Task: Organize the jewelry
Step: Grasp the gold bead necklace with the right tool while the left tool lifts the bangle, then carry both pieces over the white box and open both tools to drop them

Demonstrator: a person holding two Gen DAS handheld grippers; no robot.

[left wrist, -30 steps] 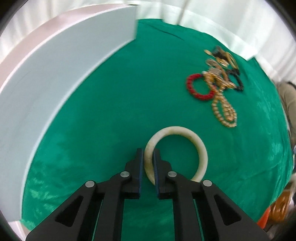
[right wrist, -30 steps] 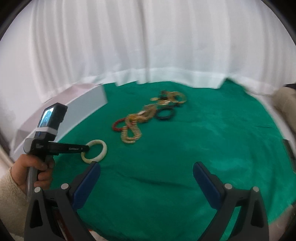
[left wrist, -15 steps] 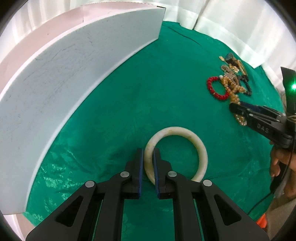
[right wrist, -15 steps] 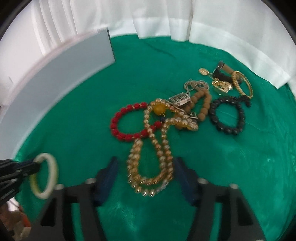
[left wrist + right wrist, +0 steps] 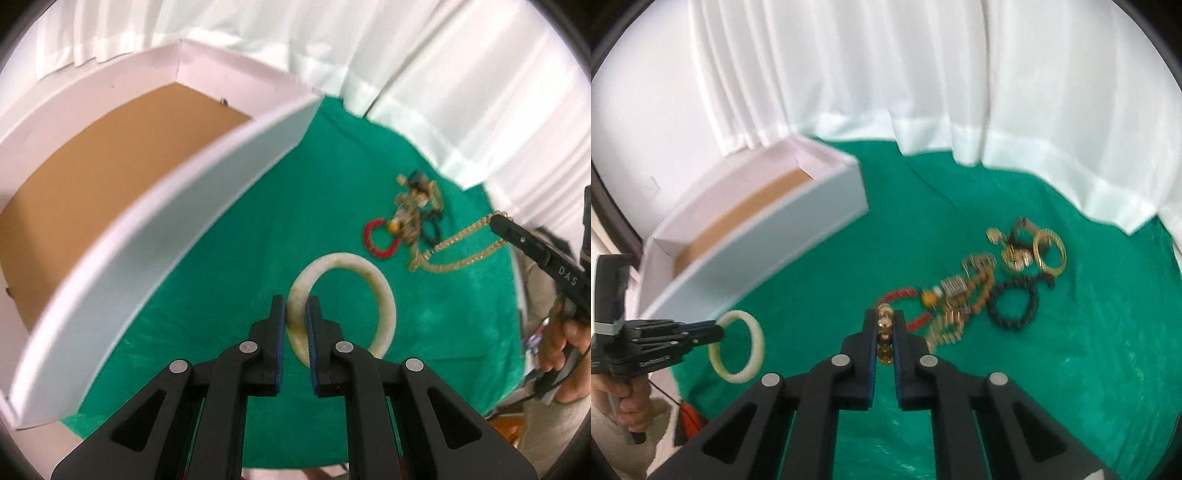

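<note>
- The heap of jewelry on the green surface is smeared by motion in both wrist views; I can pick out a black bead bracelet, a red bead bracelet and a gold bangle, but the small gold pieces between them I cannot tell apart.
- My left tool is clamped on the rim of the cream bangle; the near part of the ring is hidden behind the pads, and it hangs above the cloth just beside the white box.
- My right tool has come together on the gold bead necklace. From its own camera only a few beads show between the pads; the left view shows the chain running in two strands from the tool tip down to the heap.
- The box's far corners are cut off by the lens edge in the left view; its brown floor shows bare as far as I can see into it.
- A hand on the right handle is half out of frame.
- Against a second ago: the right tool then stood wide apart well short of the heap, with nothing in it; now it grips the necklace. The left view then showed only the box's outer wall; now it looks over the wall and inside. The bangle sits in the left pads as before.
</note>
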